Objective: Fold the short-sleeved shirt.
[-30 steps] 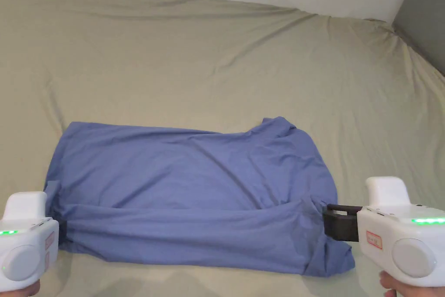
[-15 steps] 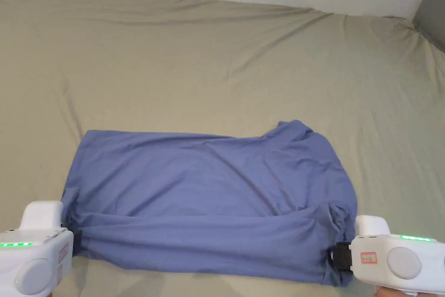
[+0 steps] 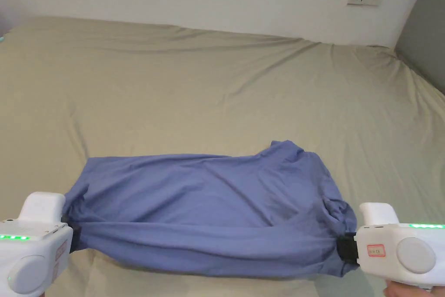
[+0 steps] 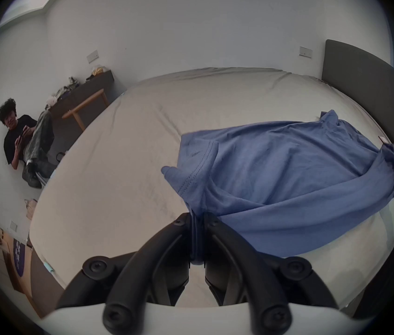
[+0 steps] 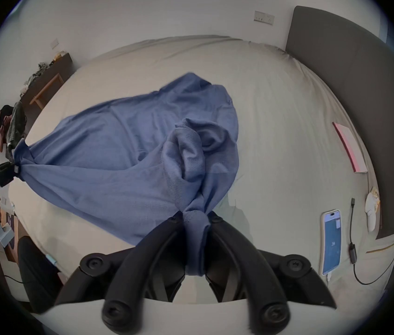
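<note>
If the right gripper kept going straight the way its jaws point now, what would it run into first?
The blue shirt itself: the right gripper is shut on a bunched end of it, and the cloth stretches ahead across the bed toward the left gripper. Past the shirt it would probably meet the bed sheet, though depth is unclear.

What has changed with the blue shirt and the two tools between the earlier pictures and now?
The near edge of the blue shirt has come up off the bed sheet, now stretched taut between the left tool and the right tool. The right tool first slid down to the shirt's near right corner. Both tools stay shut on bunched cloth; the far part remains lying on the sheet.
</note>
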Demonstrator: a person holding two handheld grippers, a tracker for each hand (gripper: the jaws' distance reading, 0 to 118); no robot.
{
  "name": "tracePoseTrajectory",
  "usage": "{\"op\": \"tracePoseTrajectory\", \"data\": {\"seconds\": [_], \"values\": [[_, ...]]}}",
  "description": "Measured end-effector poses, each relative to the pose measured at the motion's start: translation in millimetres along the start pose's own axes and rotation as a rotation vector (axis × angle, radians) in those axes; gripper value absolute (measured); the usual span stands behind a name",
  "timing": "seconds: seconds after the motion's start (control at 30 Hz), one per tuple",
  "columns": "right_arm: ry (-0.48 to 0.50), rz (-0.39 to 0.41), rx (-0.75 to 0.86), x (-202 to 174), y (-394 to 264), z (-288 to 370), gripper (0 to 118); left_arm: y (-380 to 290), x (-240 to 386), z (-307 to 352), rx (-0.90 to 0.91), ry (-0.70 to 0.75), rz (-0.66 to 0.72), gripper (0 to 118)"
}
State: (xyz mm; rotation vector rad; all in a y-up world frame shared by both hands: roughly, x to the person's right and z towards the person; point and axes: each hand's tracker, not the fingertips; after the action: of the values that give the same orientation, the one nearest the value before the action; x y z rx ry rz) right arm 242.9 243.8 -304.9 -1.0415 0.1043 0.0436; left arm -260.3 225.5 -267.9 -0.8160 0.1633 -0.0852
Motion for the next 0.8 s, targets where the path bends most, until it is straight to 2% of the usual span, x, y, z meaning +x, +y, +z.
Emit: {"op": "tracePoseTrajectory", "data": {"seconds": [0.13, 0.27, 0.3, 0.4, 0.57, 0.6, 0.63, 0.67, 0.7, 0.73, 0.77, 0.8], "values": [[0.023, -0.017, -0.017, 5, -11, 34, 15, -6, -7, 27, -0.01, 0.005, -0.042, 8], [0.009, -0.043, -0.063, 13, -38, 41, 15, -31, -17, 36, -0.071, -0.016, -0.051, 8], [-0.013, -0.044, -0.078, 15, -46, 35, 15, -41, -17, 31, -0.091, -0.009, -0.056, 8], [0.017, -0.081, -0.179, 21, -72, 3, 15, -72, -14, 5, -0.214, -0.034, -0.067, 8], [-0.01, -0.056, -0.256, 25, -105, -59, 16, -114, -9, -45, -0.314, -0.041, -0.077, 8], [-0.014, -0.071, -0.263, 28, -109, -67, 22, -117, -12, -50, -0.304, -0.042, -0.068, 8], [-0.005, -0.088, -0.255, 30, -112, -70, 37, -113, -14, -46, -0.269, -0.062, -0.028, 8], [-0.019, -0.099, -0.232, 31, -111, -66, 37, -106, -16, -42, -0.287, -0.058, -0.026, 8], [-0.079, -0.092, -0.228, 32, -106, -58, 46, -103, -16, -40, -0.304, -0.061, -0.032, 8], [-0.158, -0.058, -0.232, 34, -103, -54, 64, -101, -17, -36, -0.303, -0.065, -0.038, 10], [-0.202, -0.035, -0.218, 38, -101, -49, 90, -99, -17, -31, -0.295, -0.062, -0.046, 21], [-0.242, -0.025, -0.184, 40, -96, -37, 105, -92, -19, -20, -0.249, -0.029, -0.058, 50]]}}
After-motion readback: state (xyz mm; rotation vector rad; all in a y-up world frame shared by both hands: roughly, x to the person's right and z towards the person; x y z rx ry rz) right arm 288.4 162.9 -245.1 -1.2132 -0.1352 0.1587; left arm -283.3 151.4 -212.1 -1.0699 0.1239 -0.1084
